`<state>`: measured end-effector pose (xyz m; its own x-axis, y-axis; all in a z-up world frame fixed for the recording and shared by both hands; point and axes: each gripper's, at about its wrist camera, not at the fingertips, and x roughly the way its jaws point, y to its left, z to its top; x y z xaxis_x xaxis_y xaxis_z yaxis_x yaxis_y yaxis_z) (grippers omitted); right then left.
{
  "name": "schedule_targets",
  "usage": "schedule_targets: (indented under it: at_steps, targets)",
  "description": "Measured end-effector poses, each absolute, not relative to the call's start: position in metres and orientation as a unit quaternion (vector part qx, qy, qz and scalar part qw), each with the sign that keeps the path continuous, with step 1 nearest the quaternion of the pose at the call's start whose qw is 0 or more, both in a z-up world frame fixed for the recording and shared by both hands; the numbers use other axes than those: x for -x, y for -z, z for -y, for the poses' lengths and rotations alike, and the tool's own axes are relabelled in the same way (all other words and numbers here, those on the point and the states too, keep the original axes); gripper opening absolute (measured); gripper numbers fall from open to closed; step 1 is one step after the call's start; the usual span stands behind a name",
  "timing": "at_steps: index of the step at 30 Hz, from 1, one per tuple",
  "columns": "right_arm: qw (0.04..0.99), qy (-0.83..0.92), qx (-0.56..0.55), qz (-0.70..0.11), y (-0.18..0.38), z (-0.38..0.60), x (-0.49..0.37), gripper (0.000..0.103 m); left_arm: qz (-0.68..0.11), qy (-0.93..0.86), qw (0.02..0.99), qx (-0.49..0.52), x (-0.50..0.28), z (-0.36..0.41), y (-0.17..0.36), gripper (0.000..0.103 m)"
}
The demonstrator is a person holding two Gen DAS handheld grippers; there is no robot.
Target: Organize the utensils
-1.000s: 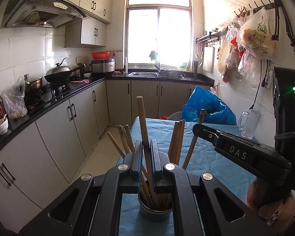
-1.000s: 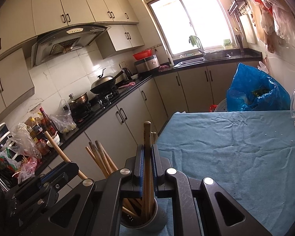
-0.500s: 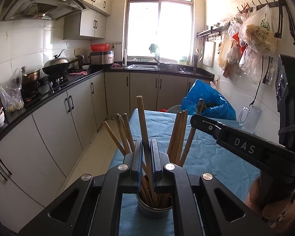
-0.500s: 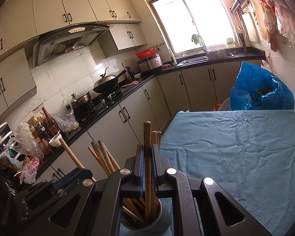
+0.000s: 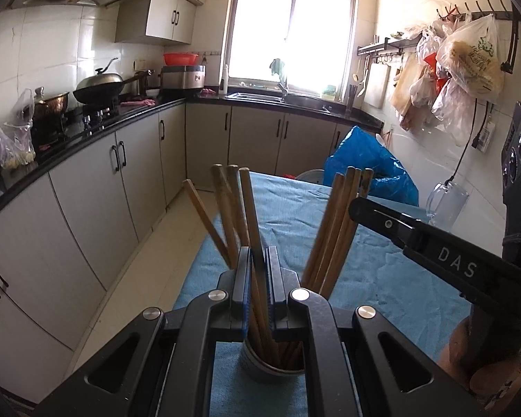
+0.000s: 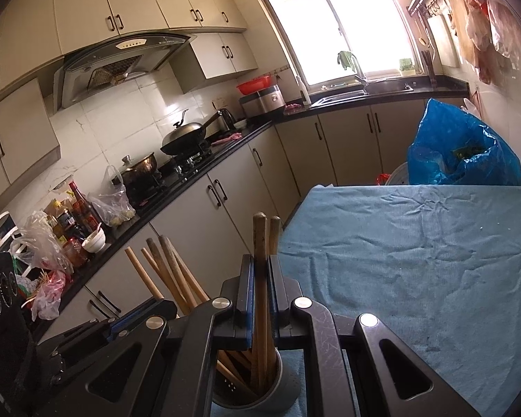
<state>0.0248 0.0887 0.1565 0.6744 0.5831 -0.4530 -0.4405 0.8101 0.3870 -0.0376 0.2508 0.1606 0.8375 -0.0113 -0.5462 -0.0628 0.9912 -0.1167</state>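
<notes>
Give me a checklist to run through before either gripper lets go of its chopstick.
1. Left gripper shut on a chopstick: ok.
2. Right gripper shut on a chopstick: ok.
3. Both held sticks reach down into the metal cup: ok.
4. Cup upright on the blue cloth: ok.
5. Stick tips touching the cup's bottom: cannot tell, hidden inside.
6. Glass mug apart from the cup: ok.
</notes>
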Motion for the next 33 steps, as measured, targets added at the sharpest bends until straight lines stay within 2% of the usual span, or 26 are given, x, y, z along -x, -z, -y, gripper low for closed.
schedule_targets:
  at_steps: [33]
  targets:
    - [0.890,-0.306,-0.158,-0.300,-0.149,-0.086,-0.034,0.010,-0.283,0.044,0.956,0.068,0.033,-0.238,-0.166,0.007]
